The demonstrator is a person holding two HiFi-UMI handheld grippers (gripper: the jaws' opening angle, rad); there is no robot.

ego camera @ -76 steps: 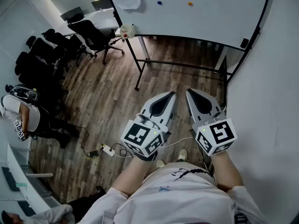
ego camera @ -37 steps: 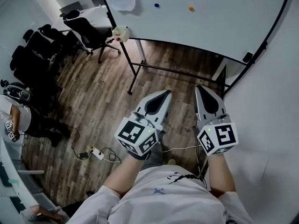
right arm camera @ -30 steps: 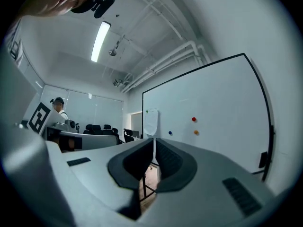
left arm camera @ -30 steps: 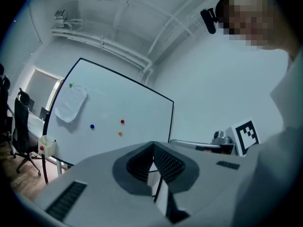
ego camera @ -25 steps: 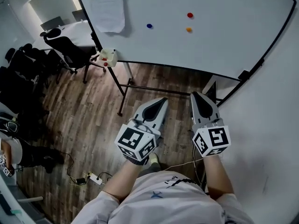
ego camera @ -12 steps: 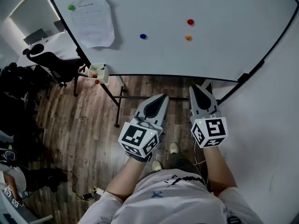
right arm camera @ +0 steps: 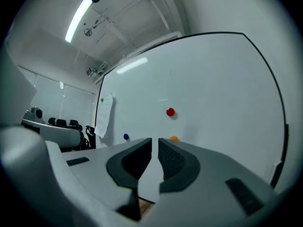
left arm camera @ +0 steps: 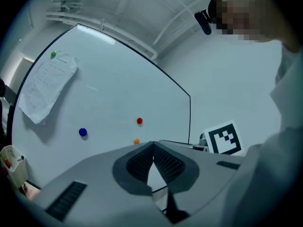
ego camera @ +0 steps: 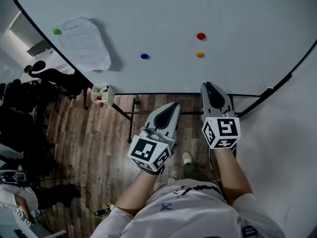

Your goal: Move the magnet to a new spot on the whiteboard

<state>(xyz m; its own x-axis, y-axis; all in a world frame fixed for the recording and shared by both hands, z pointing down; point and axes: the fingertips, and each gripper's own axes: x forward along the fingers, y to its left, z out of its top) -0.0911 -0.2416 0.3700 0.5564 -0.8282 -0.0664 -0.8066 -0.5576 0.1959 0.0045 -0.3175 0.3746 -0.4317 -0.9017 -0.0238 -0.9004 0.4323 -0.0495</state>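
The whiteboard (ego camera: 163, 14) carries a red magnet (ego camera: 200, 35), an orange magnet (ego camera: 200, 54) just below it, a blue magnet (ego camera: 144, 56) and a green magnet (ego camera: 56, 31) pinning a paper sheet (ego camera: 81, 43). My left gripper (ego camera: 173, 105) is shut and empty, below the board's bottom edge. My right gripper (ego camera: 208, 86) reaches that edge under the orange magnet. Its jaws are opening by a narrow gap with nothing between them. In the right gripper view the red magnet (right arm camera: 170, 111) and orange magnet (right arm camera: 173, 138) lie just beyond the gripper (right arm camera: 155, 140).
A small marker box (ego camera: 102, 94) hangs at the board's lower left corner. Black office chairs (ego camera: 34, 90) stand on the wooden floor (ego camera: 94, 148) at left. A white wall (ego camera: 287, 148) runs along the right. A person (ego camera: 15, 202) is at the bottom left.
The whiteboard has come much closer and fills the upper view. Both grippers have risen from over the floor to the board's bottom edge, the right one ahead.
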